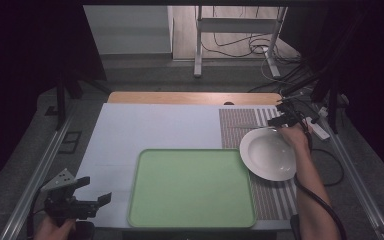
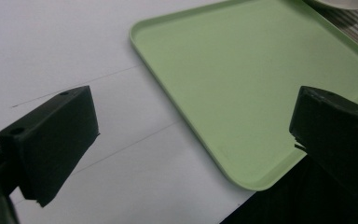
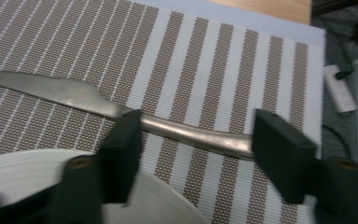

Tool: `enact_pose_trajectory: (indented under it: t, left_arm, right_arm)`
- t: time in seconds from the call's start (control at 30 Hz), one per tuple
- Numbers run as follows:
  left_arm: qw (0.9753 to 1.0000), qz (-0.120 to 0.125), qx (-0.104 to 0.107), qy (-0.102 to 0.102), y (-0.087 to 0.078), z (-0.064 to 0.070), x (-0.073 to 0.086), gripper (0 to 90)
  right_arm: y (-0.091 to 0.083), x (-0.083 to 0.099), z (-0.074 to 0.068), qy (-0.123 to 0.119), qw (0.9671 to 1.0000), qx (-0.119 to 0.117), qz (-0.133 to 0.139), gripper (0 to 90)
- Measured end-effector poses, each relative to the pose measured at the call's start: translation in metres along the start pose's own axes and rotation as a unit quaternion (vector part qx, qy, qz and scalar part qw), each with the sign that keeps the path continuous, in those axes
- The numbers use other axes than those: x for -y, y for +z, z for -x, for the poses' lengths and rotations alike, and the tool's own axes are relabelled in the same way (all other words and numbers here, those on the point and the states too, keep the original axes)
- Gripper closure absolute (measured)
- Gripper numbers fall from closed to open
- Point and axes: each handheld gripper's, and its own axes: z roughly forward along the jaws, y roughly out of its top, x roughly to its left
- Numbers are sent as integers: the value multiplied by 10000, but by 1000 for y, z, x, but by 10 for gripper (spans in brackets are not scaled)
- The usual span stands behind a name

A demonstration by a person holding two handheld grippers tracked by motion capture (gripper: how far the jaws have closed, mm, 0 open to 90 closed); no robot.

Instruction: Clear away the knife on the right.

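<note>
A metal knife (image 3: 121, 112) lay flat on the striped mat (image 3: 205, 60), just beyond a white plate (image 1: 269, 154). A bare green tray (image 1: 190, 187) sat beside the plate.

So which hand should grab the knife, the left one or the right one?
The right gripper, most likely. Its open jaws already sit on either side of the knife handle on the striped mat, beside the plate. The left gripper hangs open far off, past the green tray.
</note>
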Motion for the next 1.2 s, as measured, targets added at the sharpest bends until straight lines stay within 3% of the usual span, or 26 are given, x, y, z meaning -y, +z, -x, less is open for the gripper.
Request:
enact_pose_trajectory:
  t: [0.03,0.07,0.1,0.13,0.23,0.3,0.37,0.53,0.67,0.83,0.93,1.07,1.2]
  left_arm:
    - [10000,-7,0,1,0,0,0,10]
    - [10000,-15,-1,8,0,0,0,10]
    - [10000,-19,-3,14,0,0,0,10]
    - [10000,-24,-13,22,0,1,0,10]
    - [10000,-26,-12,24,0,1,0,10]
    - [10000,-26,-4,20,0,0,0,10]
    - [10000,-20,-1,14,0,0,0,10]
    - [10000,-30,-8,28,0,0,0,10]
    - [10000,-30,-24,36,0,1,0,10]
    - [10000,-30,-41,54,0,2,1,10]
    - [10000,-50,-45,69,0,2,0,10]
    - [9999,-50,-53,85,0,2,0,11]
    - [9999,-58,-51,91,1,2,0,10]
  right_arm:
    - [0,0,0,0,10000,0,0,534]
    - [1,-1,2,-23,10000,-69,-39,598]
    - [4,-3,4,-128,9998,-115,-88,768]
    - [6,-4,5,-157,9997,-159,-121,821]
    - [10,-6,7,-223,9994,-135,-224,900]
    - [16,-7,8,-228,9991,29,-347,900]
    - [23,-7,10,-182,9992,-11,-364,900]
    - [37,-7,16,-329,9982,188,-471,900]
    - [37,-5,19,-360,9973,230,-602,900]
    - [29,3,26,-261,9961,-25,-838,900]
    - [20,11,28,-442,9925,-205,-1125,900]
    - [15,16,29,-429,9901,-351,-1288,900]
    - [13,19,34,-333,9899,-387,-1320,900]
